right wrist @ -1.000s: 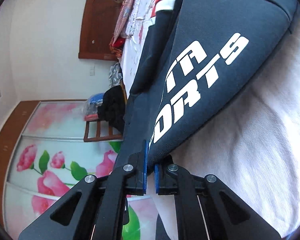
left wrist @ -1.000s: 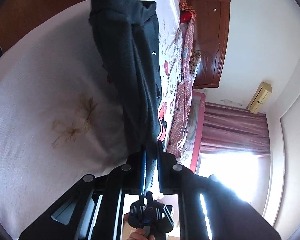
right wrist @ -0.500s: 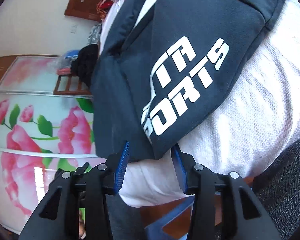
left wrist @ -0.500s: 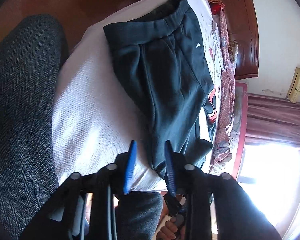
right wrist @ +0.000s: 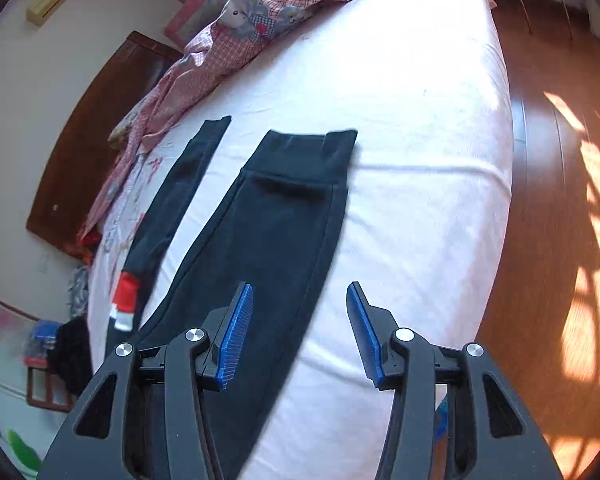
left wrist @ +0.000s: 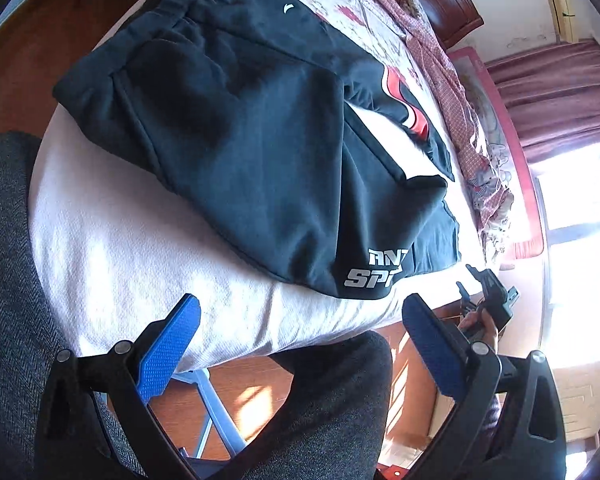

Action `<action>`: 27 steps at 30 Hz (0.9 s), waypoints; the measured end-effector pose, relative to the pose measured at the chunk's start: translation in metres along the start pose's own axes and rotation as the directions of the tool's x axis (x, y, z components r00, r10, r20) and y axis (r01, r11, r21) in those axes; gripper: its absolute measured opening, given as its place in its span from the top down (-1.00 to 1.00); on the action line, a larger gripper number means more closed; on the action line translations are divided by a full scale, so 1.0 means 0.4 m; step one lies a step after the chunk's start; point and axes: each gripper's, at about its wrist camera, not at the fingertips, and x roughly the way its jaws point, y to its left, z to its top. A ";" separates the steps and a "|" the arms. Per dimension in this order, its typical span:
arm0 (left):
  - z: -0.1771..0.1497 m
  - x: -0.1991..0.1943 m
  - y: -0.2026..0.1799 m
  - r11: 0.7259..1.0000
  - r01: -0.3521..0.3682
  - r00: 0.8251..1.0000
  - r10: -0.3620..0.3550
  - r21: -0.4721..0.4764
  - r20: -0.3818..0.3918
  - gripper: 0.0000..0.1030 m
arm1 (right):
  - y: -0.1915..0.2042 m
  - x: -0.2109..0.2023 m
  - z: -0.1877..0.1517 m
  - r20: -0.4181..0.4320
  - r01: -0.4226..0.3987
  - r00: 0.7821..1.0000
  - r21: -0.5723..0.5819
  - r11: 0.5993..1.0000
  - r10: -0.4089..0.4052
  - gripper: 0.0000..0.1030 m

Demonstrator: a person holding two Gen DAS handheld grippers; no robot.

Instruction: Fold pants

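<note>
Dark navy pants (left wrist: 260,128) with white lettering and a red stripe lie on the white bed (left wrist: 140,264). In the left wrist view they lie folded, waistband at the far left. My left gripper (left wrist: 300,320) is open and empty, off the bed's near edge, apart from the pants. In the right wrist view the pants (right wrist: 272,236) stretch away over the bed (right wrist: 420,160), one leg end folded over itself, a second leg (right wrist: 172,200) to the left. My right gripper (right wrist: 300,304) is open and empty just above the near part of the pants.
A pink checked blanket (right wrist: 228,36) lies bunched along the bed's far side. Wooden floor (right wrist: 560,200) runs along the right of the bed. A dark wooden cabinet (right wrist: 84,132) stands against the wall. My grey-trousered legs (left wrist: 332,412) are below the left gripper.
Both grippers were shut on the pants a second ago, let go, and have pulled back with jaws open wider. The pants now lie on the bed. The right view has swung along the legs.
</note>
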 end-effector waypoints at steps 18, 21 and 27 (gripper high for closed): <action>-0.010 0.061 -0.014 0.997 -0.067 0.997 0.065 -0.027 -0.037 -0.96 | 0.033 0.159 0.107 0.065 0.251 0.968 -0.193 0.948 -0.243 0.66; -0.012 0.066 -0.009 0.997 -0.069 0.997 0.067 -0.037 -0.047 -0.96 | 0.058 0.132 0.095 0.089 0.226 0.974 -0.247 0.942 -0.210 0.80; -0.016 0.069 0.002 0.996 -0.069 0.996 0.066 -0.057 -0.058 -0.96 | 0.098 -0.074 0.095 0.290 0.229 0.947 -0.314 0.922 -0.136 0.81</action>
